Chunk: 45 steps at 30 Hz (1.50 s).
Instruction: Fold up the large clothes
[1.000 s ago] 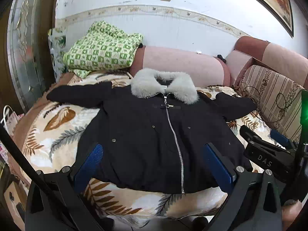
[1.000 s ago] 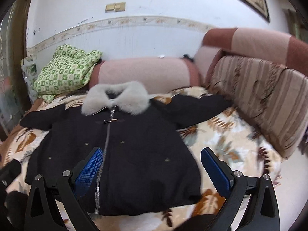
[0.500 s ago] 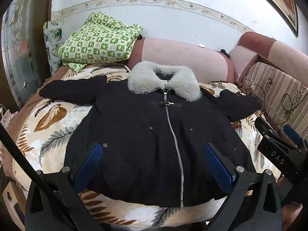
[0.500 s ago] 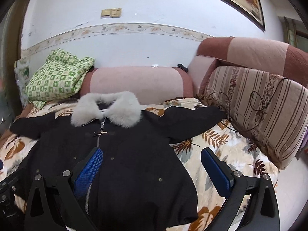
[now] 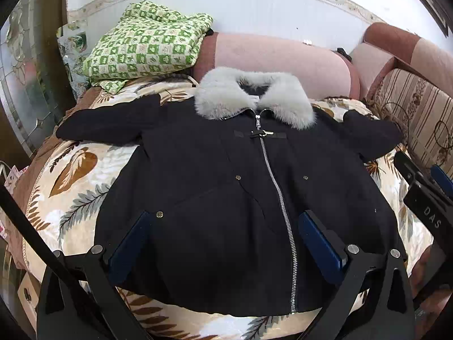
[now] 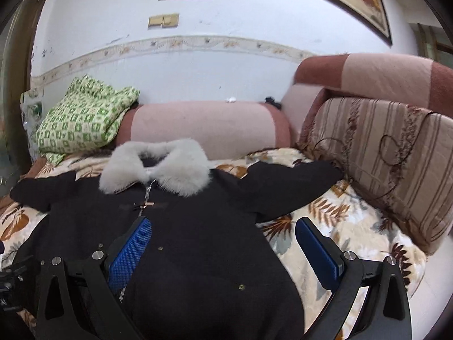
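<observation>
A black zip-up jacket (image 5: 226,187) with a grey fur collar (image 5: 254,99) lies flat, front up, on the leaf-print sofa cover (image 5: 70,170), both sleeves spread out. My left gripper (image 5: 223,243) hovers open over the jacket's lower front, left of the zipper. In the right wrist view the same jacket (image 6: 198,240) fills the lower left, its right sleeve (image 6: 288,187) reaching toward the striped cushion. My right gripper (image 6: 223,252) is open above the jacket's right side, nothing between its fingers. The right tool (image 5: 424,198) shows at the left view's right edge.
A green checked blanket (image 5: 147,45) is piled at the back left. A pink bolster (image 5: 283,62) runs along the wall. A striped cushion (image 6: 382,153) stands on the right. A dark door frame (image 5: 17,85) borders the left.
Both grippers have moved forward and lower toward the jacket, which now looks larger in both views. The jacket itself has not moved. Both stay open.
</observation>
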### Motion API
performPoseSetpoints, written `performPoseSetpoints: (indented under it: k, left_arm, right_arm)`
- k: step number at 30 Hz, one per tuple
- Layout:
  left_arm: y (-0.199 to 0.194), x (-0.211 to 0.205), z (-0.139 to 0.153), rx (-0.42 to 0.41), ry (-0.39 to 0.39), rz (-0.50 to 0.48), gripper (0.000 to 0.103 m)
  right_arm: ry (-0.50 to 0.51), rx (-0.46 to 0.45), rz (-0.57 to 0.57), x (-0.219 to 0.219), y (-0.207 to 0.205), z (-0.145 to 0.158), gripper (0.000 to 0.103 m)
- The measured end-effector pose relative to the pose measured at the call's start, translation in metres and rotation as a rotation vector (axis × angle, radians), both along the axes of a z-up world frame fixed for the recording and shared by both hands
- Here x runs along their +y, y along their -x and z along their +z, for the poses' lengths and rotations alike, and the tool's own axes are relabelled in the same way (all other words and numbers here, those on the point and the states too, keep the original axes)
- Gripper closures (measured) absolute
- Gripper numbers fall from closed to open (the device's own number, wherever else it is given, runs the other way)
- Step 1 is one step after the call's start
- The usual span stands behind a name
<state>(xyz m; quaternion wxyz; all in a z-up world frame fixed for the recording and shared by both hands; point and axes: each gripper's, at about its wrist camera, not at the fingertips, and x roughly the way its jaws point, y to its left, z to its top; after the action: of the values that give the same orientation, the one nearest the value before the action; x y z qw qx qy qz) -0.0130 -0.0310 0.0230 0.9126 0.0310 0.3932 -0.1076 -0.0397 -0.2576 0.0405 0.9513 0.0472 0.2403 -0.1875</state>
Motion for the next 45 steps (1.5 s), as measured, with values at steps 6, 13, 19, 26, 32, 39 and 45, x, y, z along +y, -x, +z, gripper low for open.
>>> performPoseSetpoints:
  k: [6, 13, 19, 26, 32, 39, 45]
  left_arm:
    - [-0.009, -0.003, -0.004, 0.013, -0.014, -0.026, 0.001]
    - [-0.024, -0.010, -0.015, 0.071, -0.036, -0.048, 0.022]
    - [-0.030, -0.008, -0.019, 0.075, -0.053, -0.030, 0.022]
    - [-0.039, 0.013, -0.018, 0.066, -0.045, 0.016, 0.022]
    - [-0.050, 0.036, -0.019, 0.061, -0.045, 0.080, 0.022]
    - [-0.065, 0.070, -0.022, 0.062, -0.034, 0.177, 0.022]
    - [-0.070, 0.091, -0.024, 0.069, -0.009, 0.228, 0.022]
  right_arm:
    - [-0.079, 0.064, 0.018, -0.012, -0.017, -0.012, 0.001]
    - [-0.107, 0.114, 0.007, -0.021, -0.025, -0.027, 0.001]
    - [-0.089, 0.128, 0.012, -0.022, -0.028, -0.028, 0.000]
    - [-0.087, 0.153, 0.027, -0.015, -0.032, -0.034, 0.000]
    - [-0.076, 0.178, 0.047, -0.005, -0.037, -0.040, 0.000]
    - [-0.068, 0.198, 0.046, 0.000, -0.042, -0.043, 0.000]
    - [-0.072, 0.223, 0.054, 0.007, -0.047, -0.048, 0.000]
